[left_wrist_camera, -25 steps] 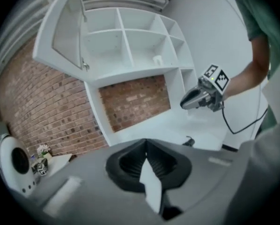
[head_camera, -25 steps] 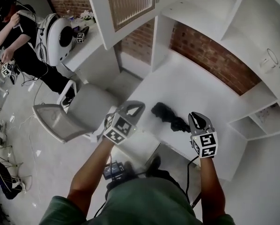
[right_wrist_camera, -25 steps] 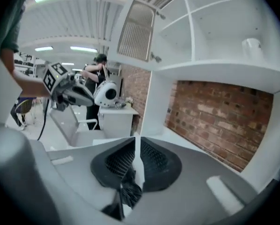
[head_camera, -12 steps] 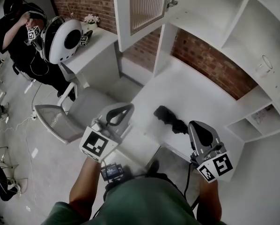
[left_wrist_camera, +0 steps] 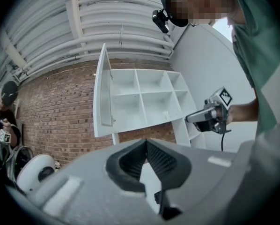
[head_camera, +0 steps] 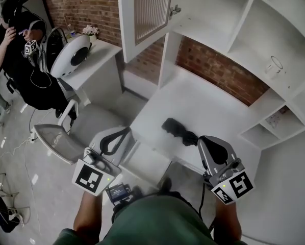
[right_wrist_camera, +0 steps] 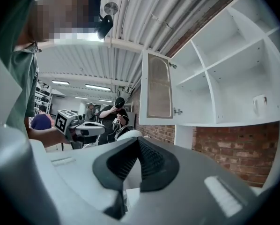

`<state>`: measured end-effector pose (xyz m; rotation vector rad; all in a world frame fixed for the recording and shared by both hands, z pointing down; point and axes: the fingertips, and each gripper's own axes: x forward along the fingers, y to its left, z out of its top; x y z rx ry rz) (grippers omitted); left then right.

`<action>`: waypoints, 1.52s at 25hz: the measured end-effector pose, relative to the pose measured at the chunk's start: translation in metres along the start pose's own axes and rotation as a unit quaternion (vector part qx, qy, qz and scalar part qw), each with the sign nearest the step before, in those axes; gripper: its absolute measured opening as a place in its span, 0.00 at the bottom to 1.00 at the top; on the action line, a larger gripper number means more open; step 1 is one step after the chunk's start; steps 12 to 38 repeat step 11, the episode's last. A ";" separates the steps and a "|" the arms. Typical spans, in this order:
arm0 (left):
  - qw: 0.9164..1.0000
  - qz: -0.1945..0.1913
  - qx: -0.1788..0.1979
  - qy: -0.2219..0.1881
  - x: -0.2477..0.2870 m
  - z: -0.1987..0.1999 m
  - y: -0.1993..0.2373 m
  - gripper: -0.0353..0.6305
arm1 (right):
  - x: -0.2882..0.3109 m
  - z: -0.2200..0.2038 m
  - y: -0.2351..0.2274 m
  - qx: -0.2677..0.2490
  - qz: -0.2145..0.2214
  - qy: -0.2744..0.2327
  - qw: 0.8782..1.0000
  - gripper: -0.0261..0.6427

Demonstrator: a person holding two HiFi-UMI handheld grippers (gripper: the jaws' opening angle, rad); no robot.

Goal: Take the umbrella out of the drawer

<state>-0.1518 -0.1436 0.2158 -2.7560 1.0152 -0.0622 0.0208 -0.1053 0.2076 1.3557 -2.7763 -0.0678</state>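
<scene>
Now the left gripper and the right gripper both have their jaws pressed together with nothing between them. They are held side by side, well apart, close in front of the person. Between them and a little further out, the black umbrella lies folded on the white desk near its front edge, touching neither gripper. Shelves hang above with a door open. A chair stands to the left.
</scene>
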 end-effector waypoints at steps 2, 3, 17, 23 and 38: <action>1.000 -0.002 0.000 -0.002 -0.004 0.001 -0.002 0.06 | -0.002 -0.001 0.003 0.001 -0.005 0.002 1.000 0.05; 1.000 -0.003 0.000 -0.003 -0.006 0.001 -0.003 0.06 | -0.004 -0.001 0.005 0.002 -0.006 0.003 1.000 0.05; 1.000 -0.008 0.001 -0.003 -0.021 0.004 -0.009 0.06 | -0.014 0.001 0.017 0.001 -0.017 0.007 1.000 0.05; 1.000 -0.008 0.001 -0.003 -0.021 0.004 -0.009 0.06 | -0.014 0.001 0.017 0.001 -0.017 0.007 1.000 0.05; 1.000 -0.008 0.001 -0.003 -0.021 0.004 -0.009 0.06 | -0.014 0.001 0.017 0.001 -0.017 0.007 1.000 0.05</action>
